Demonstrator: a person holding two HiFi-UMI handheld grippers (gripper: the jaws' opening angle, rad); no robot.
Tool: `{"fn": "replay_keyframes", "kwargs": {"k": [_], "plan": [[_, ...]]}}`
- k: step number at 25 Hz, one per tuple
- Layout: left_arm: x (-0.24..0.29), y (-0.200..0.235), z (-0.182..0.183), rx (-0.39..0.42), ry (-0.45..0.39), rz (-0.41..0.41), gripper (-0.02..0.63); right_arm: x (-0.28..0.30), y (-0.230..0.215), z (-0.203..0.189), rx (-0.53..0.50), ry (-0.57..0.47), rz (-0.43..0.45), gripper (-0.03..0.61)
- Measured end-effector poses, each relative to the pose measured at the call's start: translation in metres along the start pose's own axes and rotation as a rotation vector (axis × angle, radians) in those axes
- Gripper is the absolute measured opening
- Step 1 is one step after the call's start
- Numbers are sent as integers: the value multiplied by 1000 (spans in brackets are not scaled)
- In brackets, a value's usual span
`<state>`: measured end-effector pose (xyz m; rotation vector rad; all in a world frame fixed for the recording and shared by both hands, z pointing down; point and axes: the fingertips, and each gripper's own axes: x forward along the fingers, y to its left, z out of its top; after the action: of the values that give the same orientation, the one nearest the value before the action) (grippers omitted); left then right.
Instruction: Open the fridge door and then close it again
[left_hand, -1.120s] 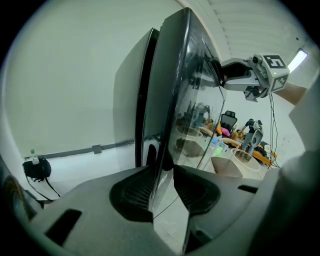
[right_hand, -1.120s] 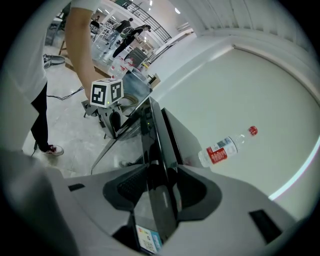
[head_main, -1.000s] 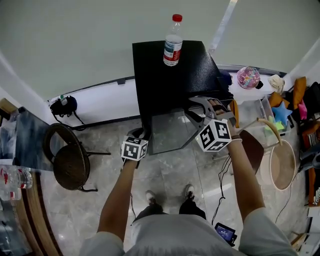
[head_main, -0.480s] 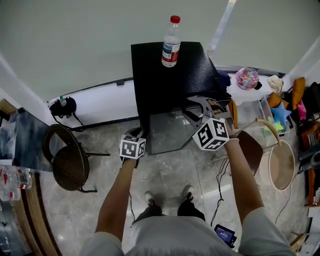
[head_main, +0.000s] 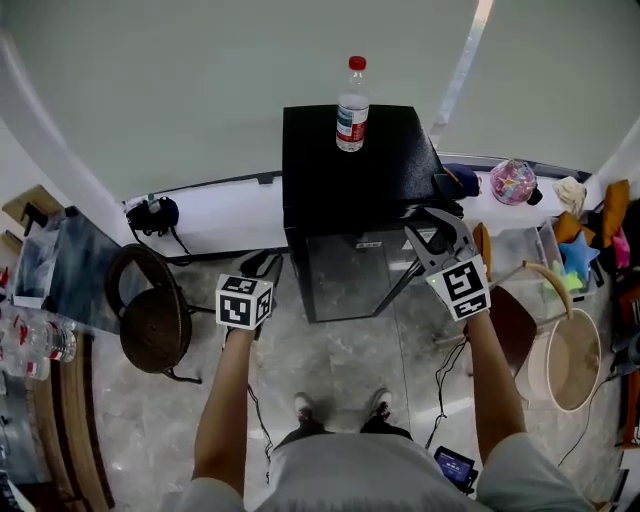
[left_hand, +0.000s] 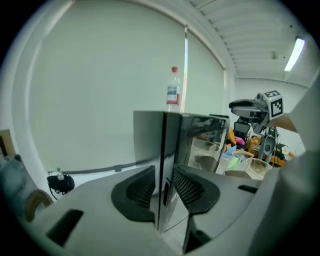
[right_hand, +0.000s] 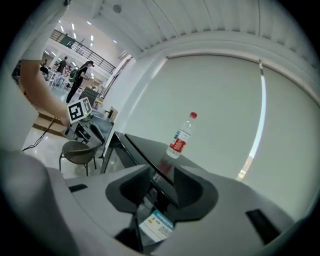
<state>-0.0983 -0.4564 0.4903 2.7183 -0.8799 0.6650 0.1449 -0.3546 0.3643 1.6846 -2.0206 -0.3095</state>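
Observation:
The black mini fridge (head_main: 360, 160) stands against the wall, its glass door (head_main: 345, 275) lying flat against the body. A water bottle (head_main: 351, 95) with a red cap stands on top. My left gripper (head_main: 262, 268) hovers off the fridge's left front corner, open, with nothing between its pads (left_hand: 137, 187). My right gripper (head_main: 432, 222) is at the fridge's top right front corner. Its jaws have just been closing and still stand apart, the fridge's top edge (right_hand: 145, 155) in line with the gap. Whether they touch it is unclear.
A round wicker chair (head_main: 150, 315) stands left of the fridge. On the right are a tan bucket (head_main: 572, 355), a brown chair (head_main: 515, 315) and a clear bin of toys (head_main: 520, 240). A cable (head_main: 445, 365) trails over the floor. A table edge with a bottle (head_main: 45, 340) is far left.
The glass door, standing open at an angle before, now lies shut against the fridge. Both grippers have risen; the right one has rolled and moved to the fridge's right top corner.

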Motion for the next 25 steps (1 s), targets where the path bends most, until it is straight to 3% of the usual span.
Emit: {"fn": "replay_keyframes", "kwargs": {"k": [5,8,14,25], "plan": [[-47,-11,60,61,-155,53,49,-37,-27,9,94,-62,-82,76],[-70,-24,94,124,-235,78,24,-55,-37,17,134,-94,-99,-3],[-108,-54,150,263,-358,121,9,-83,-46,35,187,-137,-66,-5],[-146,-96,209,334,-496,122,9,-112,-49,65,123,-178,-80,-5]]}}
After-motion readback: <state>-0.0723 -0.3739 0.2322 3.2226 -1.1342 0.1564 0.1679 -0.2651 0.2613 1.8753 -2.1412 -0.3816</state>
